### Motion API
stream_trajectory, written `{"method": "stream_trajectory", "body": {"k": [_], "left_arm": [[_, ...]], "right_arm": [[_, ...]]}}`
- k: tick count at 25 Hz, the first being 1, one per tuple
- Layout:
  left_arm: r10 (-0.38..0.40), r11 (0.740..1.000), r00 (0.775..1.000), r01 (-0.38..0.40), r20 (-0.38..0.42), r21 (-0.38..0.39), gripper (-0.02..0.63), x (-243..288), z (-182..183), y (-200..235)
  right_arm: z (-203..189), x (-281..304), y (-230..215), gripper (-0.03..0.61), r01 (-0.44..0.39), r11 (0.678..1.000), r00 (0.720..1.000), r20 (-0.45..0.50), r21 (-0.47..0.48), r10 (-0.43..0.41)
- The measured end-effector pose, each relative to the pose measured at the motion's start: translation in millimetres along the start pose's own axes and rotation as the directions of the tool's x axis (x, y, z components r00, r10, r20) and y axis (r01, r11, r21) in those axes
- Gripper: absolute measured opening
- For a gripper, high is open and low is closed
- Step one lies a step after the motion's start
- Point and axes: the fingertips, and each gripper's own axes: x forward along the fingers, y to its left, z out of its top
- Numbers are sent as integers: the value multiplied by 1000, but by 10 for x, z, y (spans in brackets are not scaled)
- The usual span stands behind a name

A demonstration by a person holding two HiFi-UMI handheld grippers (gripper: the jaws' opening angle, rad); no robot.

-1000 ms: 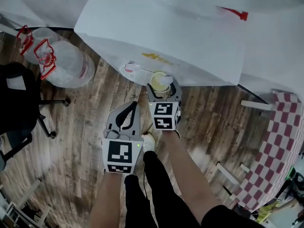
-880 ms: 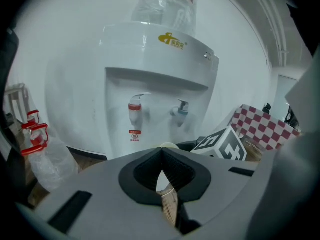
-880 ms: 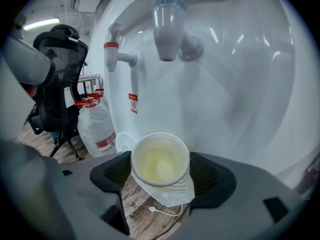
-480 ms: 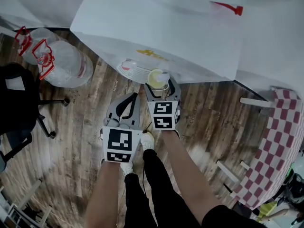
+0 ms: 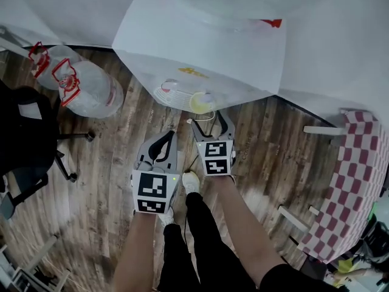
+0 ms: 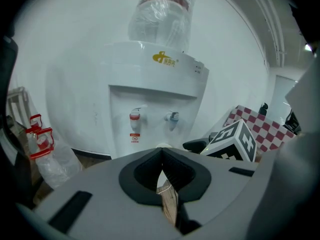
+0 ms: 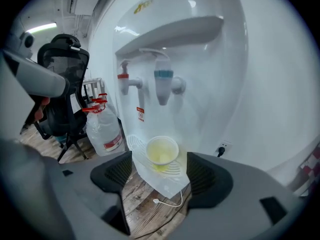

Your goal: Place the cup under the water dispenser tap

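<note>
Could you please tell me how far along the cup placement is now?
Done: the cup stands on the drip tray, below the blue tap. In hand: nothing; the right gripper is open, its jaws apart just short of the cup, and the left gripper is shut and empty. Left: apparently only pulling the grippers away.

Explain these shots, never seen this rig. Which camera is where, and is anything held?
There is no robot here. A person holds a hand-held claw in each hand. One picture comes from a camera on the person's head, looking down at the wooden floor. The other two come from cameras riding on each claw, looking along its jaws. The left claw is shut on nothing. The right claw is open and empty, pointing at a white water dispenser. A yellowish cup sits on its drip tray beneath the blue tap. A large water bottle is on the floor.
</note>
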Motion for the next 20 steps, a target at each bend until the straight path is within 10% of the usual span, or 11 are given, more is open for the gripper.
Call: {"method": "stream_trajectory", "body": {"k": [8,20], "left_arm": [[-32,998,999,32,0,-54,14,-855,15,-240],[-73,996,994,69,82,50,14,-2355,337,-647]], "right_arm": [[174,-986,317,52,-29,999,998,48,19,28],[566,-2762,1013,21,-114,992,985,133,57,106]]}}
